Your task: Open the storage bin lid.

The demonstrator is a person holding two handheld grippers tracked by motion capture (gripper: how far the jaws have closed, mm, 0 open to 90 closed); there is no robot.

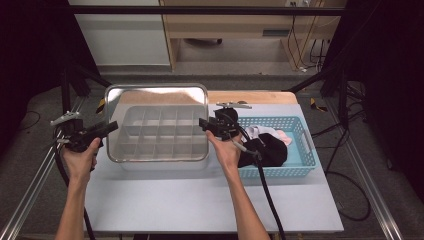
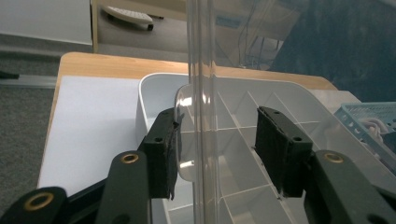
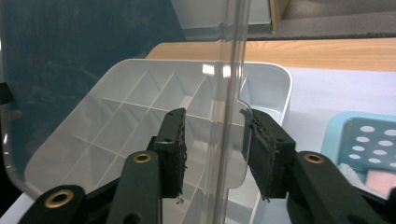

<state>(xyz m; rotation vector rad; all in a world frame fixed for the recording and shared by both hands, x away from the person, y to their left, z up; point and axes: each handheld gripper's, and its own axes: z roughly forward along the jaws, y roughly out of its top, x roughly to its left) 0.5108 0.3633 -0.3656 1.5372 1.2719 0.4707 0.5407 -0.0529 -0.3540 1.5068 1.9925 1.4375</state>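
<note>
A white compartment box [image 1: 165, 142] with several cells stands at the table's middle. Its clear lid [image 1: 156, 97] is raised over it. My left gripper [image 1: 111, 126] is at the lid's left edge and my right gripper [image 1: 202, 123] at its right edge. In the left gripper view the lid's edge [image 2: 201, 70] runs upright between the open jaws of my left gripper [image 2: 215, 121], close to the left pad [image 2: 164, 154]. In the right gripper view the lid's edge [image 3: 232, 70] stands between the open jaws of my right gripper [image 3: 212, 126], nearer the right pad [image 3: 261, 149].
A blue perforated basket [image 1: 302, 131] sits right of the box, holding a black cloth [image 1: 272, 150] and white and pink fabric [image 1: 267, 132]. The white table mat [image 1: 200, 205] extends toward the near edge. Metal rails flank the table.
</note>
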